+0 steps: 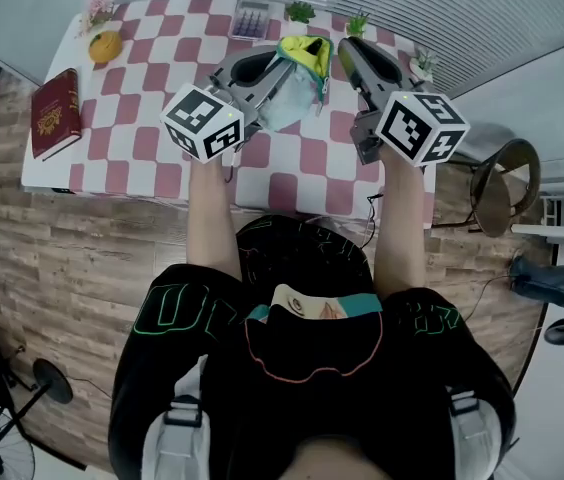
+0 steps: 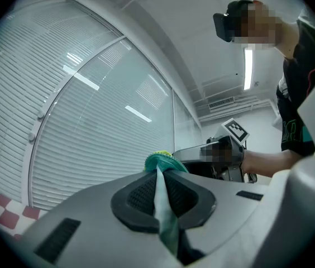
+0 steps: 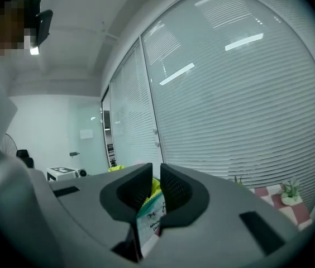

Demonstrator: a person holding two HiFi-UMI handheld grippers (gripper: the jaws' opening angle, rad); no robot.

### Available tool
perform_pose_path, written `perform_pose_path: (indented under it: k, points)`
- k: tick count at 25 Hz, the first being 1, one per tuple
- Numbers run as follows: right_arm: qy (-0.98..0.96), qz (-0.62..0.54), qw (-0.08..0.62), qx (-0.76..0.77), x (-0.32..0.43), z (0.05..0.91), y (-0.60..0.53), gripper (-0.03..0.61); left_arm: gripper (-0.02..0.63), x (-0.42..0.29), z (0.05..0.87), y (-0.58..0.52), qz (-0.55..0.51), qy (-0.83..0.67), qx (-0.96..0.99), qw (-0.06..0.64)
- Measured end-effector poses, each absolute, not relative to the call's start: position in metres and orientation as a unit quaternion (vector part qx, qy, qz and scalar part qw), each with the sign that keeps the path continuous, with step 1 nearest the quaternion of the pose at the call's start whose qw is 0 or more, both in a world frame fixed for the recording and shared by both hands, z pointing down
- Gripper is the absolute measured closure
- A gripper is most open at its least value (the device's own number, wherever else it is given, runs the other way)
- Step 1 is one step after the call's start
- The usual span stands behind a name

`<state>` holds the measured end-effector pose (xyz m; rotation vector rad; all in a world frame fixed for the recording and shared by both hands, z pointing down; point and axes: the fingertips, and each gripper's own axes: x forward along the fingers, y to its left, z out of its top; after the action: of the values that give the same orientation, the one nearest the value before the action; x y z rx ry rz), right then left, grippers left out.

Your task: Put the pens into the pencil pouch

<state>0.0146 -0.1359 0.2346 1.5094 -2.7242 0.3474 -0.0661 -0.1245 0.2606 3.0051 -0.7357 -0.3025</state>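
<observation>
A teal and yellow pencil pouch (image 1: 297,93) hangs above the checkered table (image 1: 152,143), between my two grippers. My left gripper (image 1: 280,66) is shut on the pouch's left edge. In the left gripper view, teal fabric (image 2: 160,162) is pinched between the dark pads of the left gripper (image 2: 160,191). My right gripper (image 1: 345,50) is at the pouch's right edge. In the right gripper view, the pouch's rim with a white label (image 3: 149,219) sits between the nearly closed pads of the right gripper (image 3: 153,191). I see no pens in any view.
On the table lie a red book (image 1: 54,113) at the left, an orange ornament (image 1: 105,46) and pink flowers (image 1: 100,0) at the back left, and a grey calculator-like item (image 1: 252,18). Small plants (image 1: 300,11) stand along the back. A chair (image 1: 507,183) stands at the right.
</observation>
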Motion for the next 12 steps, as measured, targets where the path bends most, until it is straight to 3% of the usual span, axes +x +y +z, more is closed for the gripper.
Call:
perform_pose_path:
  k: [4,12]
  points:
    - [-0.859,0.106,-0.038,0.500,0.032,0.225,-0.137,0.575,0.600,-0.070,0.258,-0.135,-0.098,-0.270,0.958,0.020]
    - [-0.850,0.089,-0.080,0.514,0.065,0.215,-0.130,0.577,0.600,-0.084,0.257,-0.161,-0.092,-0.371,0.923,0.044]
